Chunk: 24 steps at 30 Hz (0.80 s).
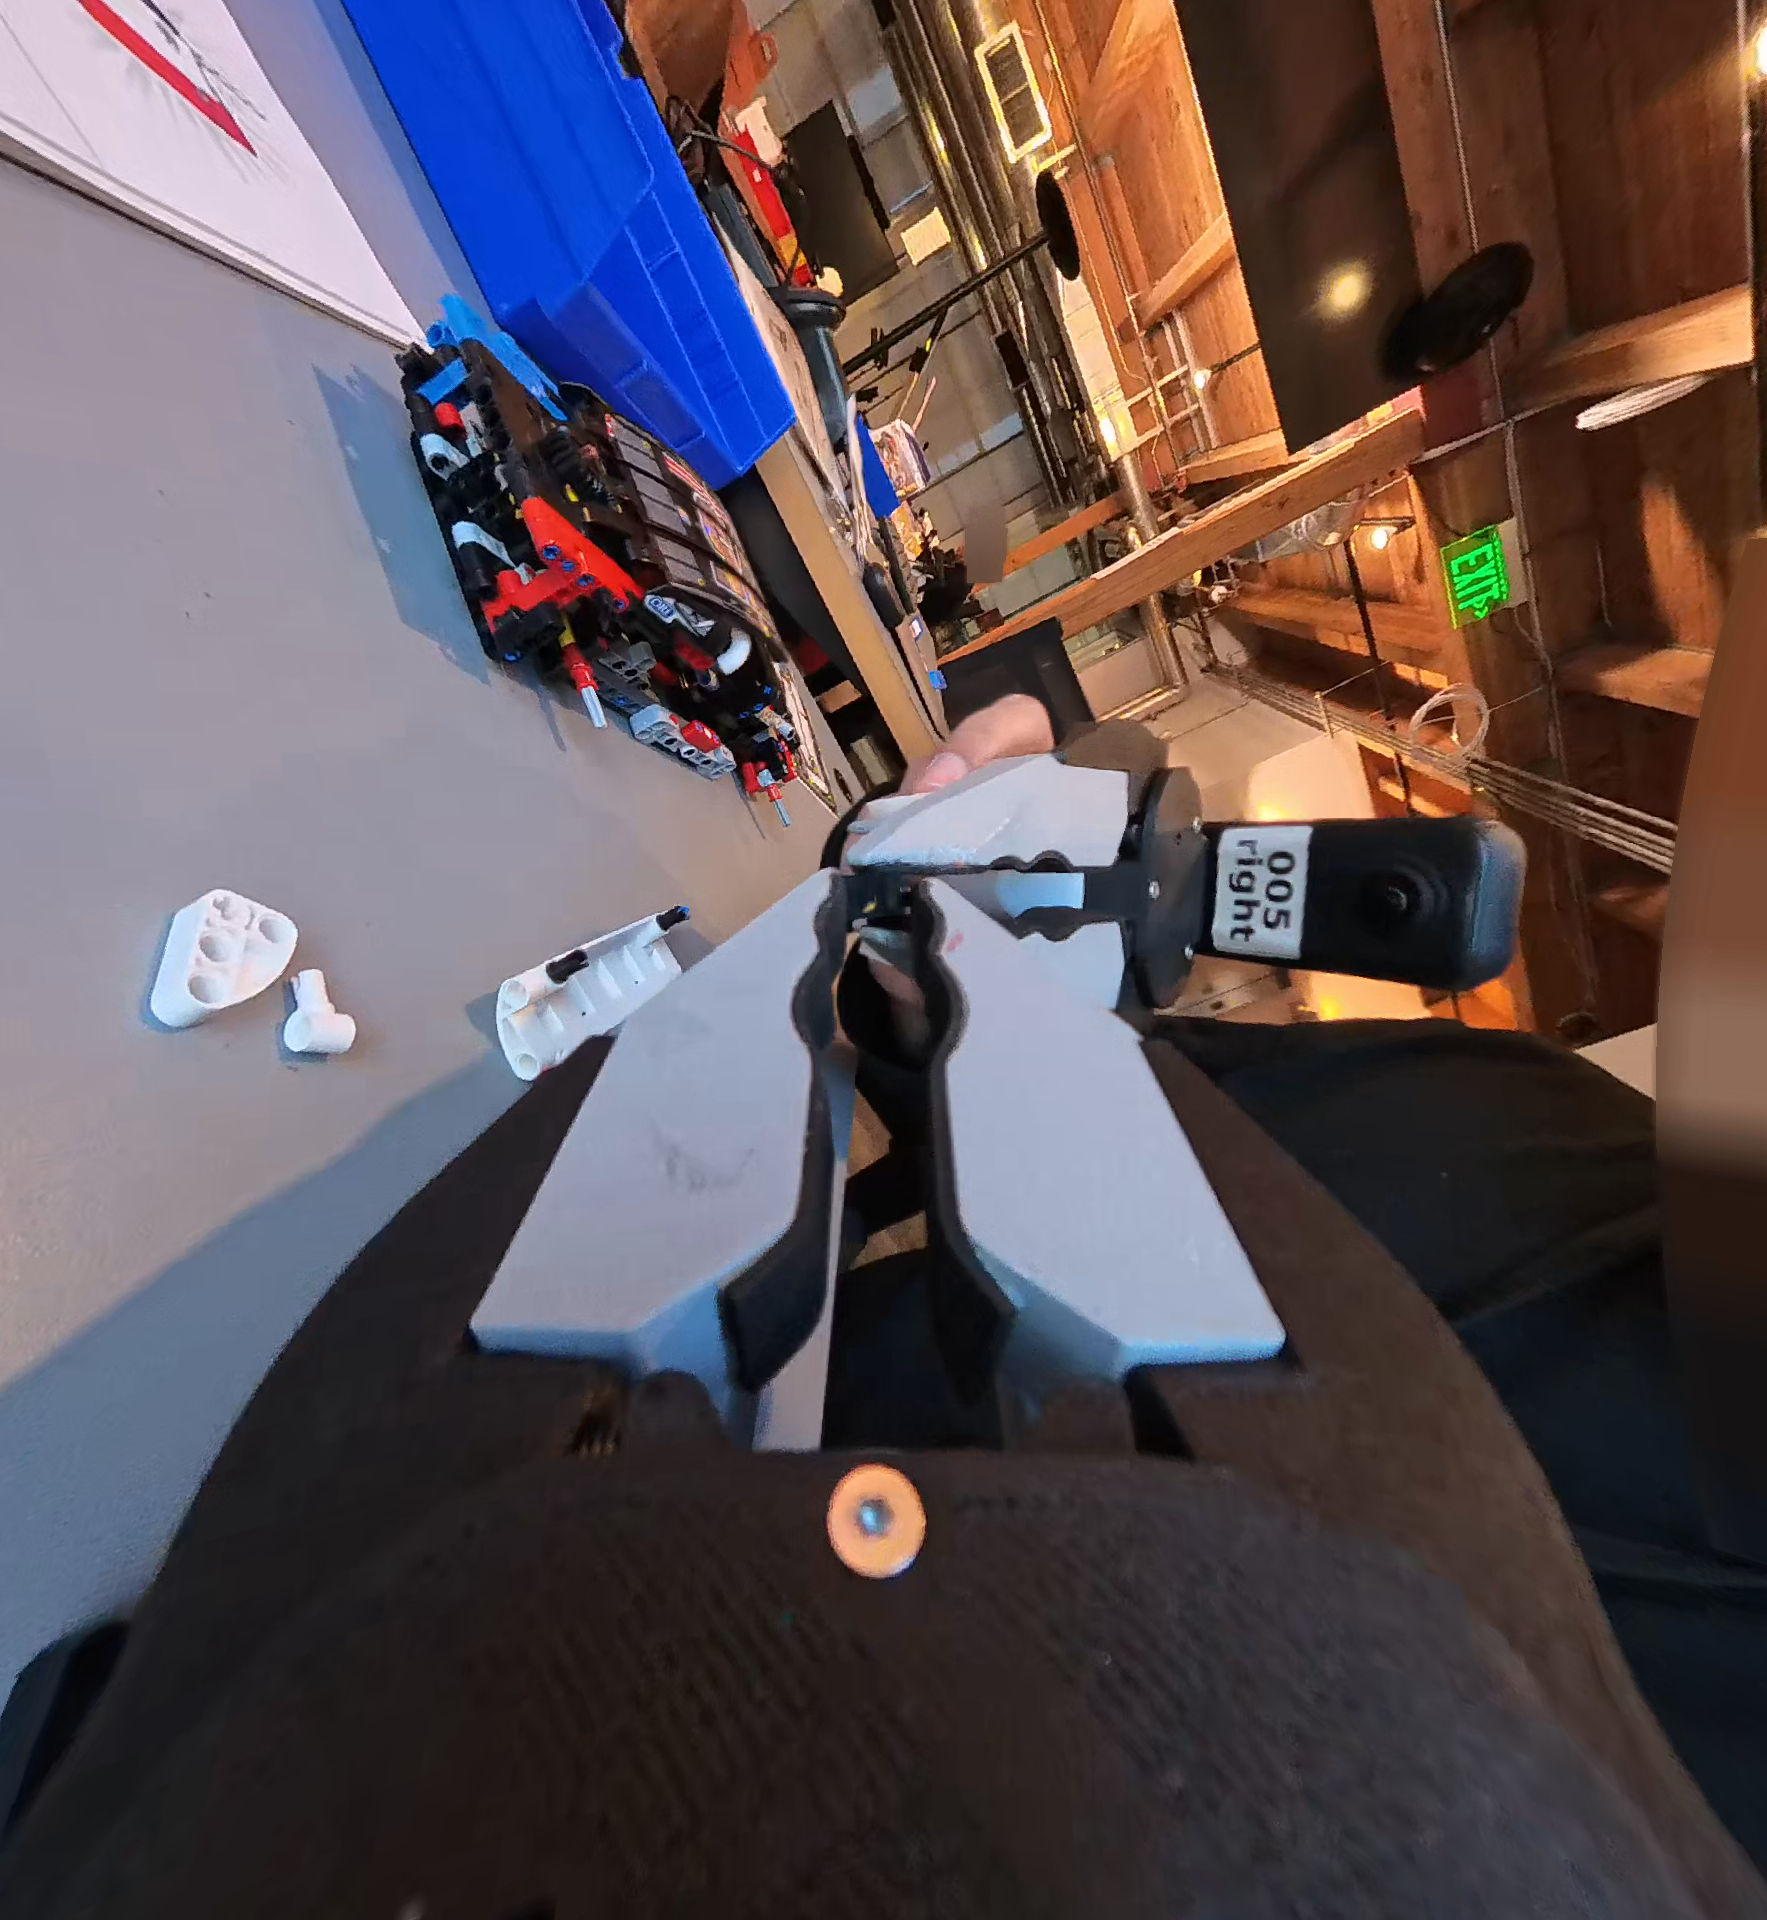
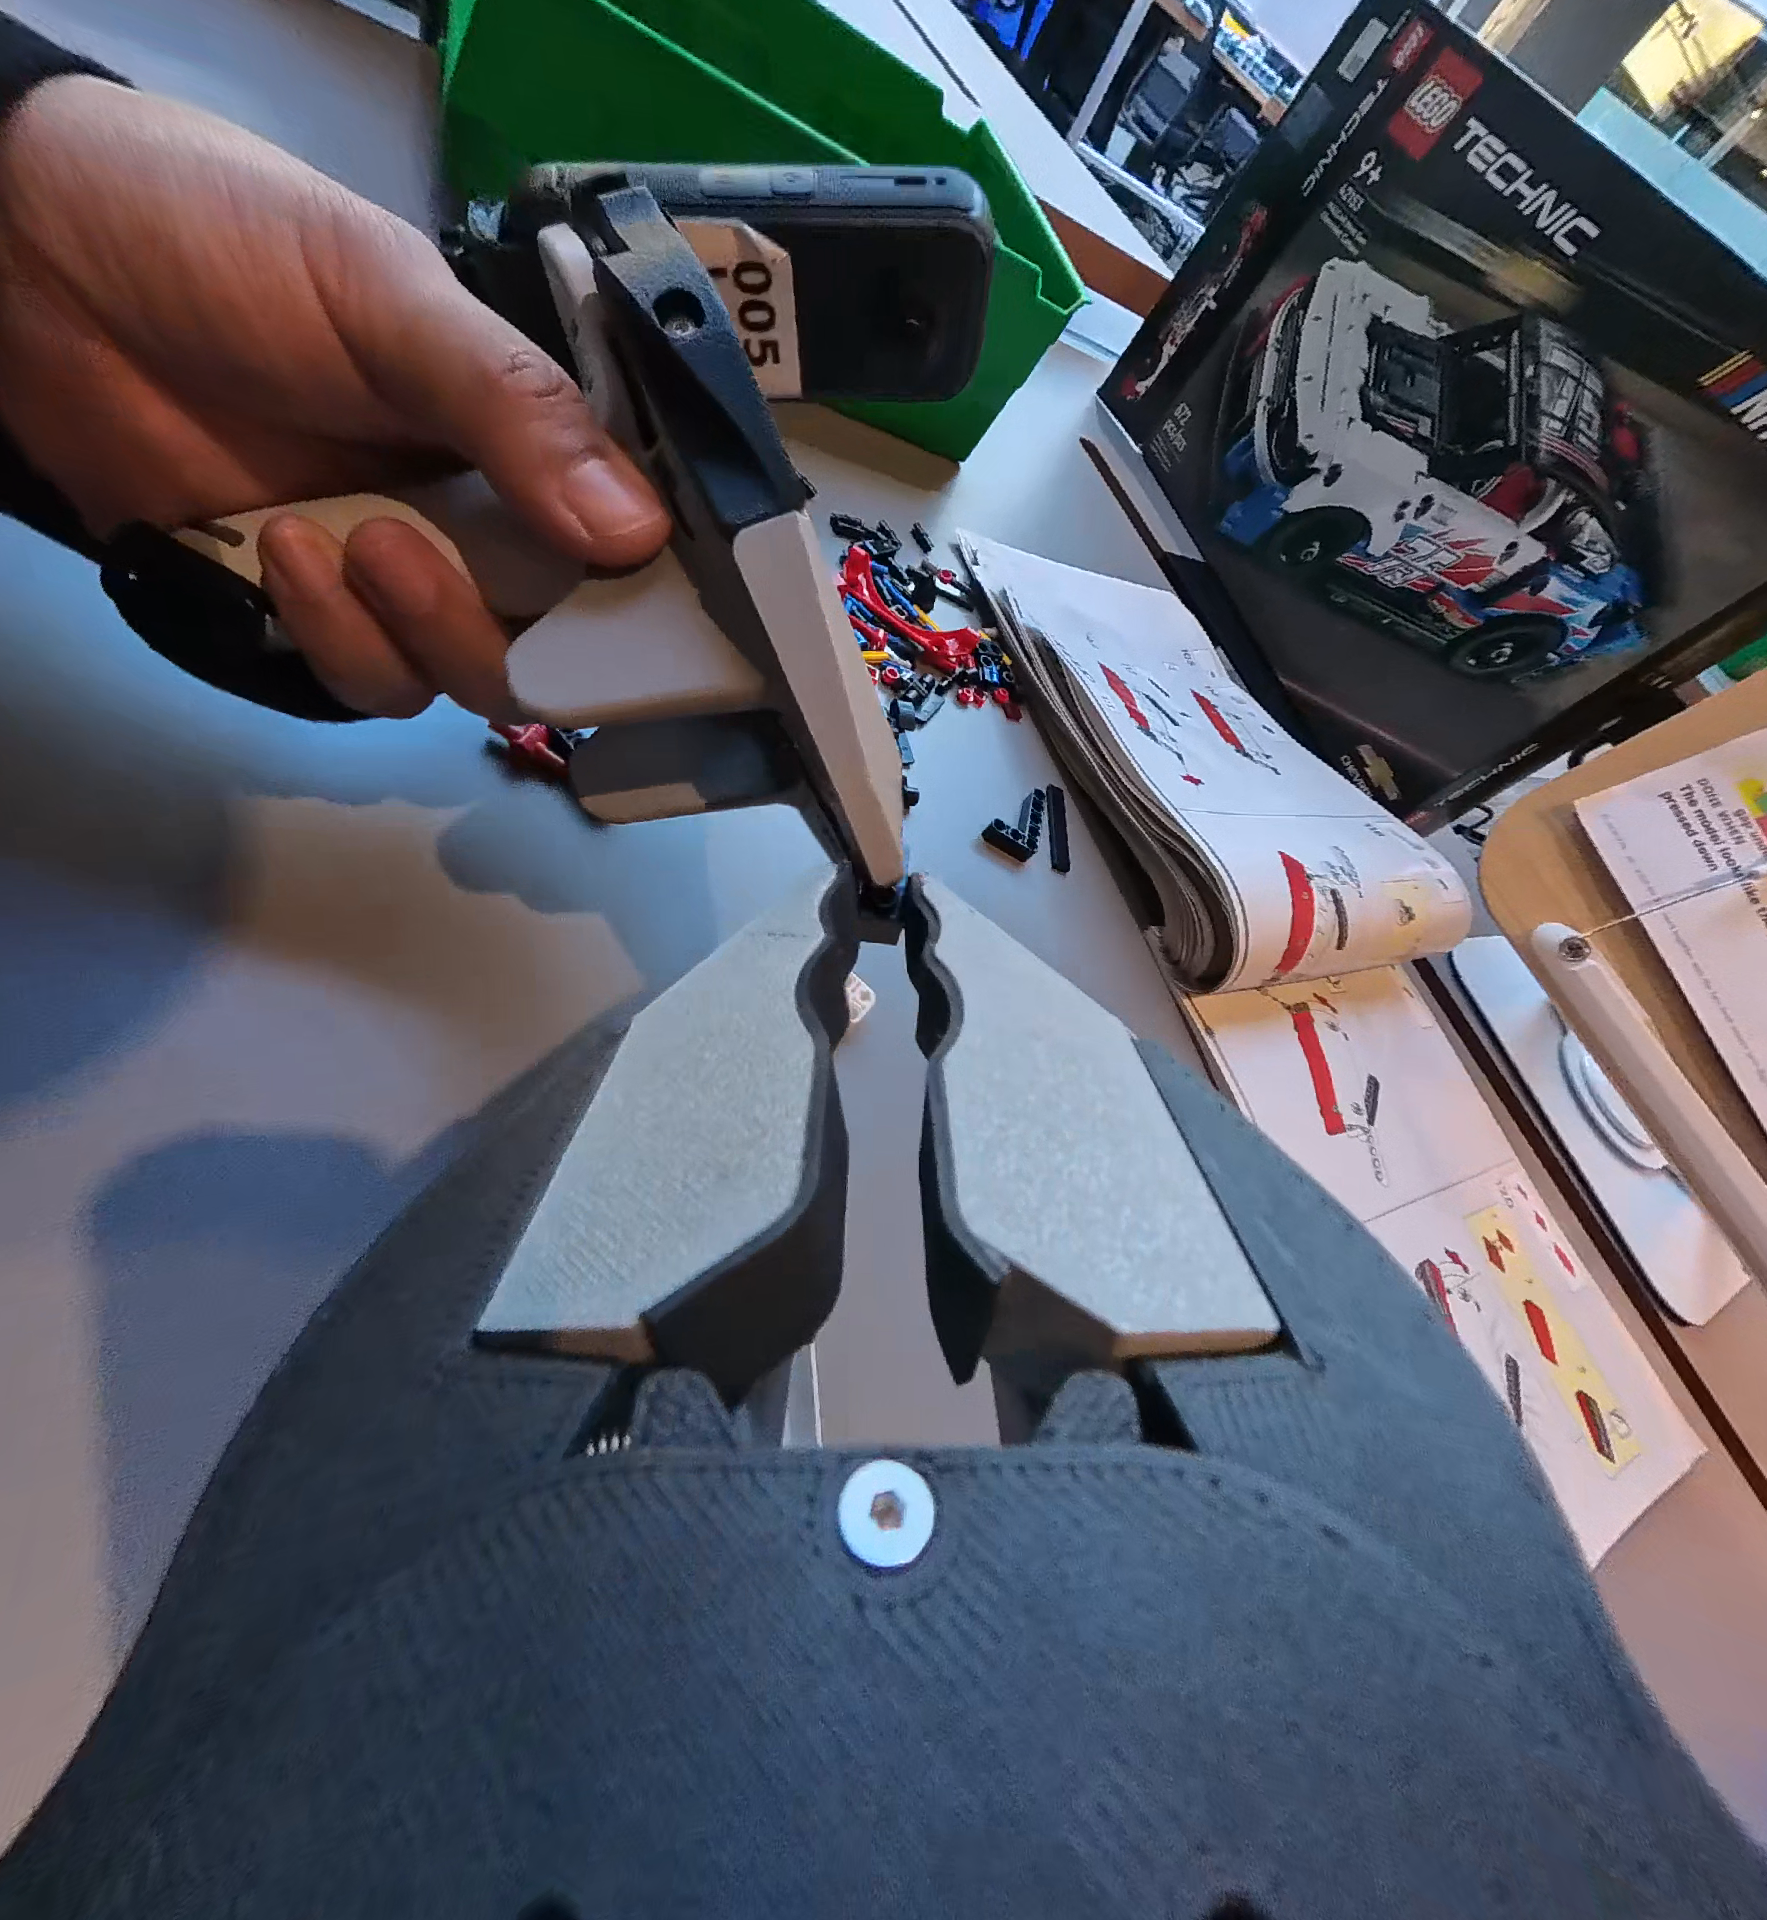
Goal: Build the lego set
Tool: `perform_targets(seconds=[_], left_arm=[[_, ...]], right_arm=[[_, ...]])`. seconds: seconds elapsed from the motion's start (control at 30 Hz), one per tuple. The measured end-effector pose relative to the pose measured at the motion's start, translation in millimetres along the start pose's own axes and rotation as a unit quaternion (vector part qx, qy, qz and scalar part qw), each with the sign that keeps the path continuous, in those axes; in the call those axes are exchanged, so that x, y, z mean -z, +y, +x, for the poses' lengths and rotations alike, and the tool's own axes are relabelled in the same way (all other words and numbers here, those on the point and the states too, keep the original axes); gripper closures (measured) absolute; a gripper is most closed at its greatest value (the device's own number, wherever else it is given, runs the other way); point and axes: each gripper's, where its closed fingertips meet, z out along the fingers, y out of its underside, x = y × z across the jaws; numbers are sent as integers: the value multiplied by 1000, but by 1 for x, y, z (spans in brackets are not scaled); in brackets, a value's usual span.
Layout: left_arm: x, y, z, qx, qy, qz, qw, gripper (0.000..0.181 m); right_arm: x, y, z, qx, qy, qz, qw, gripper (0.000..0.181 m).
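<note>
The left gripper [image 1: 874, 914] and the right gripper [image 2: 884, 899] meet tip to tip above the grey table [image 1: 131, 623], each nearly closed on what seems to be one small black Lego piece [image 2: 879, 902], though it is too small to tell more. On that table, beyond the tips, lie three loose white Lego parts [image 1: 219, 956] and the half-built black, red and blue Lego car chassis [image 1: 588, 561], with a blue plastic bin [image 1: 567, 208] just past the chassis; a scatter of small red and black pieces [image 2: 910, 623], the open instruction booklet [image 2: 1222, 790] and the black Lego set box [image 2: 1481, 416] sit near the table's other side
</note>
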Motion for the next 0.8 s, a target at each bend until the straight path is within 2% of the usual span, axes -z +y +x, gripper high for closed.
perform_targets(seconds=[0.17, 0.33, 0.4, 0.5, 0.63, 0.8], left_arm=[[4, -7, -7, 14, -10, 27, 999, 172], [37, -35, -13, 6, -39, 95, 995, 155], [54, -37, -22, -46, -107, 99, 988, 154], [74, -24, -37, -119, -216, 68, 967, 154], [87, -1, -49, -166, -289, 39, 942, 154], [97, 11, -59, -247, -370, 19, 896, 158]], right_arm=[[-3, 6, 1, -39, -13, 1, 999, 175], [-4, 22, 13, -84, -20, -5, 996, 175], [-8, 38, 16, -106, -36, -34, 993, 175], [-16, 63, 17, -141, -61, -83, 985, 175], [-27, 86, 14, -140, -78, -143, 977, 175], [-38, 95, 12, -125, -84, -172, 974, 175]])
